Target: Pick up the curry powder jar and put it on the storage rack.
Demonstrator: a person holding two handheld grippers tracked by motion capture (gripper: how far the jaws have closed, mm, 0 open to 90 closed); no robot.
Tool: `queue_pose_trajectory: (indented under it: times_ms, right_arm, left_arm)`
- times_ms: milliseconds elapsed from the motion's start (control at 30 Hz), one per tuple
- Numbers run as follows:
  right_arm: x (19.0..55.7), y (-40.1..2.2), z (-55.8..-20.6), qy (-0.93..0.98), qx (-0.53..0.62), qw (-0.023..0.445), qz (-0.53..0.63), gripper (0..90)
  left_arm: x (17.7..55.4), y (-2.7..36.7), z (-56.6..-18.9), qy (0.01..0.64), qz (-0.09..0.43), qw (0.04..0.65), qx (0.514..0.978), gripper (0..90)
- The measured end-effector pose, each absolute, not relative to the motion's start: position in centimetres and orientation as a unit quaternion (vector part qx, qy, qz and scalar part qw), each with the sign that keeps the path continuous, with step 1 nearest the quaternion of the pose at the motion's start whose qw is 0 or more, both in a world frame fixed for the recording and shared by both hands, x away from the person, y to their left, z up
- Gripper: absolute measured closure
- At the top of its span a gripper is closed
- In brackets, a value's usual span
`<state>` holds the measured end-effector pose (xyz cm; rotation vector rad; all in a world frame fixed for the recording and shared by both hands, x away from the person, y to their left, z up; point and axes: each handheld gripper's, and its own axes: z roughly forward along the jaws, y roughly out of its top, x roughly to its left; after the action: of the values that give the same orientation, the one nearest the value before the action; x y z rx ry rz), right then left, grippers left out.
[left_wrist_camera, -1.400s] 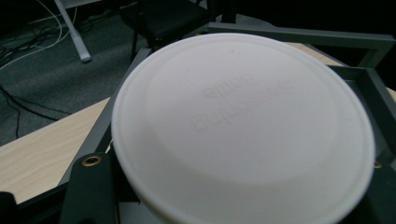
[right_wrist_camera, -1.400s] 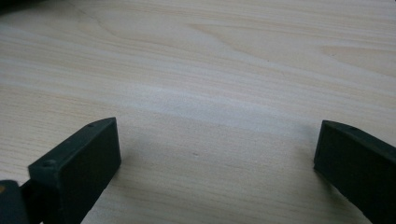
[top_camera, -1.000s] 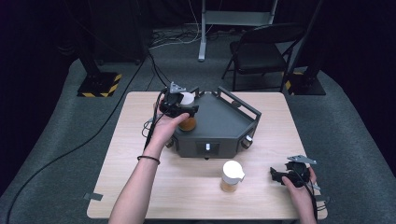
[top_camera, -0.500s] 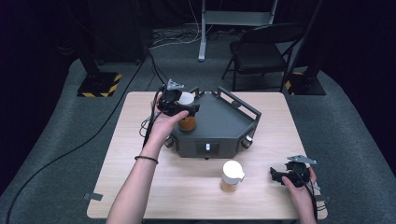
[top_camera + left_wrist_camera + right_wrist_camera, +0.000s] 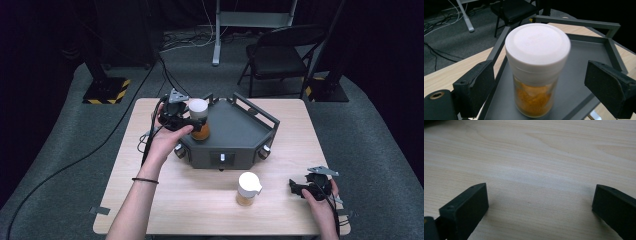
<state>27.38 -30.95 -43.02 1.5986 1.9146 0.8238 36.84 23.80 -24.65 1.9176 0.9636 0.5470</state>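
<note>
A clear jar of orange powder with a white lid [image 5: 199,119] [image 5: 537,67] stands upright on the left part of the grey tray [image 5: 240,131] [image 5: 584,82]. My left gripper [image 5: 194,122] [image 5: 541,85] has just been opening. Its two black jaws now stand either side of the jar with a gap on each side, and neither pad touches it. A second, similar jar [image 5: 248,189] stands on the wooden table in front of the tray. My right gripper [image 5: 299,189] [image 5: 539,207] rests low over bare tabletop at the front right, open, with nothing between its jaws.
The tray sits on a dark box with knobs on its front face [image 5: 221,159] and raised rails at the back right [image 5: 255,107]. Cables [image 5: 149,140] trail over the table's left side. A folding chair [image 5: 280,55] stands on the floor behind the table.
My left gripper's jaws have opened off the jar on the tray, and the hand has drawn back a little to the left. The right hand has kept still.
</note>
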Motion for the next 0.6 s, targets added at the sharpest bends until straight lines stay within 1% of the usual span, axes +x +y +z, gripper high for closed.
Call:
queue_pose_trajectory:
  times_ms: [67,600]
  right_arm:
    - [27.4,-30.9,-43.0,0.705,0.588,0.255,0.303,0.0]
    - [27.4,-30.9,-43.0,0.705,0.588,0.254,0.303,0.0]
  left_arm:
    - [36.4,24.0,-24.8,0.387,0.221,0.450,0.774,7.6]
    - [34.1,26.9,-26.4,0.395,0.222,0.454,0.767,6.8]
